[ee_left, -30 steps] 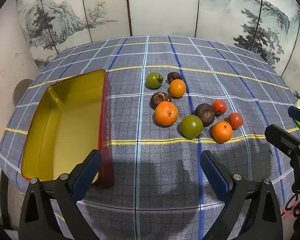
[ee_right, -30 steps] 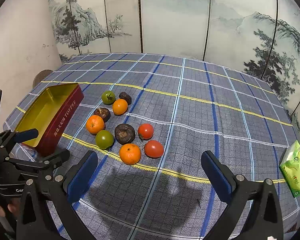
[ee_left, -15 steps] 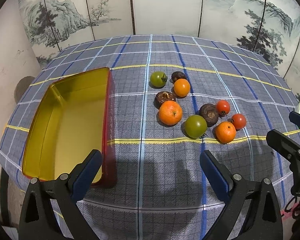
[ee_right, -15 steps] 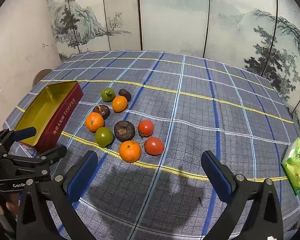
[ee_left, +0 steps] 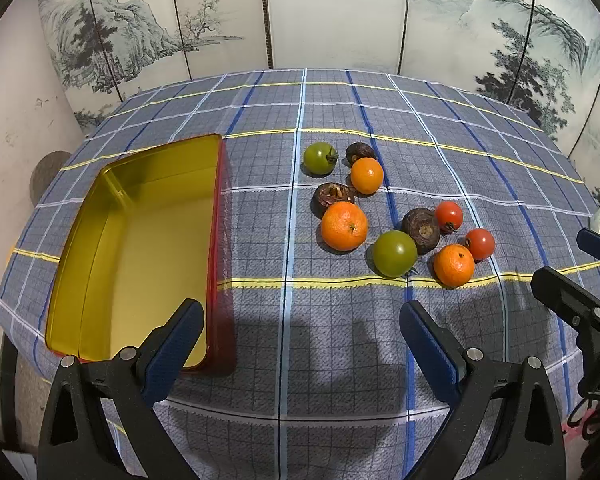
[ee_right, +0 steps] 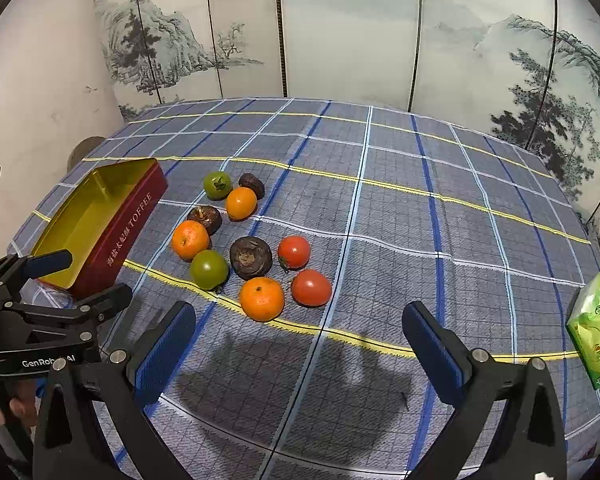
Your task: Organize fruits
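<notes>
above the tablecloth [ee_left: 300,340] | left gripper [ee_left: 300,336] jaws spread, empty | right gripper [ee_right: 298,338] jaws spread, empty

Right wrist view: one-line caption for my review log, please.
Open right hand-held gripper hovers before nine fruits on checked tablecloth, empty toffee tin at left.

Ahead of the left gripper [ee_left: 302,330], nine small fruits lie in a loose cluster on the counter [ee_left: 340,360], and the open tin [ee_left: 80,264], red outside and gold inside, lies flat ahead to its left. Nearest the right gripper [ee_right: 300,332] sit an orange mandarin [ee_right: 261,298] and a red tomato [ee_right: 311,287], just beside each other. Behind them are a green tomato [ee_right: 209,269], a dark brown wrinkled fruit [ee_right: 251,257] and a second red tomato [ee_right: 294,251]. Farther left lies a larger mandarin [ee_right: 190,239] touching another brown fruit [ee_right: 206,218]. Farthest out are a small orange [ee_right: 241,203], a green tomato with stem [ee_right: 217,185] and a small brown fruit [ee_right: 252,184].
</notes>
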A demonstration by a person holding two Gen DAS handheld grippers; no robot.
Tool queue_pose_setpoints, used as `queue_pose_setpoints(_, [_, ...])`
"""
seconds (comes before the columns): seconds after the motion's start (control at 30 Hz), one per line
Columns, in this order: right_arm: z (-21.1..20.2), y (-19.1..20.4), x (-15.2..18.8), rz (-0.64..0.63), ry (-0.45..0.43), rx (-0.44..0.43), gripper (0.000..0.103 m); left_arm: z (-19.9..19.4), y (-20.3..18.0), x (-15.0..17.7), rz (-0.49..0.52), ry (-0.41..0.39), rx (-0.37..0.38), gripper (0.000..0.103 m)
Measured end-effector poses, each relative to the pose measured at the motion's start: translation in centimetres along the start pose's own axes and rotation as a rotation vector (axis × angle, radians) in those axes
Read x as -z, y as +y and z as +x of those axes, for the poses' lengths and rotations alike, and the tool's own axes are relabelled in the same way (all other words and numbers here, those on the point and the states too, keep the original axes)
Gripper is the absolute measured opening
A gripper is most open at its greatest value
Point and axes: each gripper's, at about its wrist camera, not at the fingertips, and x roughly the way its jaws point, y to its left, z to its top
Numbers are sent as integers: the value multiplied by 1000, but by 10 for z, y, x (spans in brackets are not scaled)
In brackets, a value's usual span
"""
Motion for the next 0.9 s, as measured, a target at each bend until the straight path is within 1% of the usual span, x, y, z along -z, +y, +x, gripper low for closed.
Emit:
queue_pose_setpoints(0.07, [2, 1, 1, -13, -6, 12, 103, 0, -1, 0, 0, -1, -1, 98])
queue_pose_setpoints(0.3, [3, 1, 3, -10, -4, 10, 103, 0, 0, 0, 1, -1, 0, 98])
queue_pose_setpoints(0.6, [9, -4, 6, -13, 48, 25, 103, 2, 0, -1, -3, -4, 6, 98])
queue_pose_setpoints(0.73, [13, -7, 9, -5, 53, 22, 103, 1, -4, -5, 17, -15, 21, 98])
queue_pose_setpoints(0.77, [14, -8, 10, -1, 53, 19, 103, 1, -4, -7, 22, -19, 25, 97])
queue_pose_setpoints(0.9, [18, -11, 12, 11, 56, 10, 103, 6, -7, -16, 30, -6, 64, 86])
